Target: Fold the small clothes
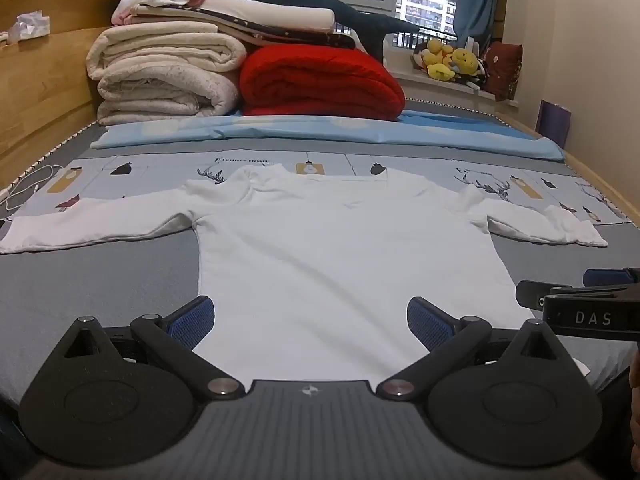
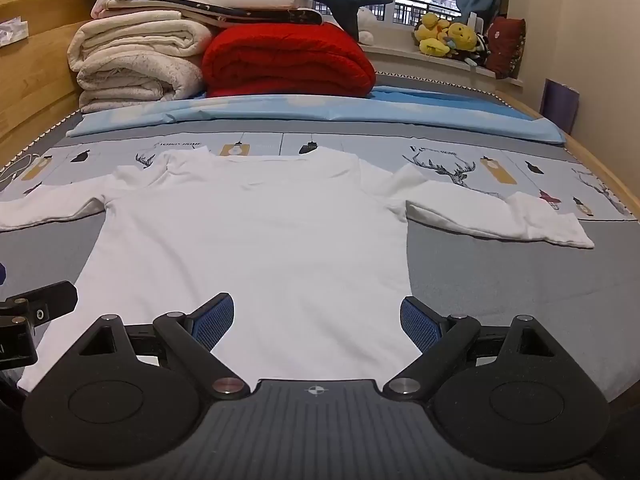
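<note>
From the left wrist view, the left tool hangs low over the bed, its two blue pads wide apart and holding nothing. The white long-sleeved shirt lies flat just ahead at 12 o'clock, hem toward the tool, collar far, one sleeve stretched to 9 o'clock and the other to 3 o'clock. Part of the right tool shows at 3 o'clock, beside the hem corner.

From the right wrist view, the right tool is also spread wide and empty, above the hem of the shirt. The red quilt and the cream blankets are stacked well behind at 12 o'clock.

I think folding has not started. To do the first fold well, each tool should pinch one layer edge only, near a sleeve or hem corner, lift both sides together, and keep the cloth smooth so no wrinkle is trapped.
</note>
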`<action>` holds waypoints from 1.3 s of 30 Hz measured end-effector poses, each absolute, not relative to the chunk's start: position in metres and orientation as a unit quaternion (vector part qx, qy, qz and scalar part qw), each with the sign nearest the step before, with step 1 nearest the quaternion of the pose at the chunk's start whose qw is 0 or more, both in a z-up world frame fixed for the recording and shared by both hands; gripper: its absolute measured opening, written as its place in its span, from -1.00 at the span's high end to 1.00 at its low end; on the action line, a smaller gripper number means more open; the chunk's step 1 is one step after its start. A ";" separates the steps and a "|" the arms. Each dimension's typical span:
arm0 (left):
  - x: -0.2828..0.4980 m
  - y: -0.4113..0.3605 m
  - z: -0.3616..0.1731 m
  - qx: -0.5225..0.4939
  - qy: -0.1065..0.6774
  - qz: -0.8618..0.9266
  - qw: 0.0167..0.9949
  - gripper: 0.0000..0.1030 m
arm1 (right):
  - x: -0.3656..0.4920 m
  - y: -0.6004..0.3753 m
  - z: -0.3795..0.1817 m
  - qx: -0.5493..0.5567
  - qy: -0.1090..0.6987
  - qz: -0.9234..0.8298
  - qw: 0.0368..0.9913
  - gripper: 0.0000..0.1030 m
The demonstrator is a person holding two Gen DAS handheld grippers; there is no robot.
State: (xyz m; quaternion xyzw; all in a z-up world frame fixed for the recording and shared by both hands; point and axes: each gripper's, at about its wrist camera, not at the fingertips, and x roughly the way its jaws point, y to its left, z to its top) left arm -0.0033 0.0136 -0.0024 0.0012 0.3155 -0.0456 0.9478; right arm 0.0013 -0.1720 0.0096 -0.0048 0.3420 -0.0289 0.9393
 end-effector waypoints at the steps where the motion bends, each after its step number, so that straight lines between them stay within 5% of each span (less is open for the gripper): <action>1: -0.003 0.014 -0.002 0.001 0.316 -0.045 0.948 -0.99 | 0.002 -0.172 0.009 -0.004 0.341 -0.029 0.940 -0.76; 19: -0.001 0.018 -0.001 0.009 0.314 -0.050 0.948 -0.97 | 0.000 -0.173 0.010 -0.002 0.340 -0.025 0.940 -0.76; 26: 0.031 0.054 0.012 0.056 0.305 -0.101 0.945 -0.03 | 0.000 -0.194 0.004 0.011 0.307 -0.042 0.951 -0.44; 31: 0.060 0.102 -0.023 0.039 0.361 -0.056 0.930 -0.03 | 0.010 -0.224 0.007 0.029 0.292 -0.086 0.952 -0.37; 35: 0.078 0.137 -0.062 -0.049 0.483 -0.006 0.874 0.05 | 0.026 -0.253 -0.022 0.045 0.395 -0.118 0.910 -0.05; 39: 0.084 0.143 -0.084 -0.048 0.541 0.006 0.840 0.06 | 0.036 -0.266 -0.063 0.063 0.506 -0.145 0.848 0.05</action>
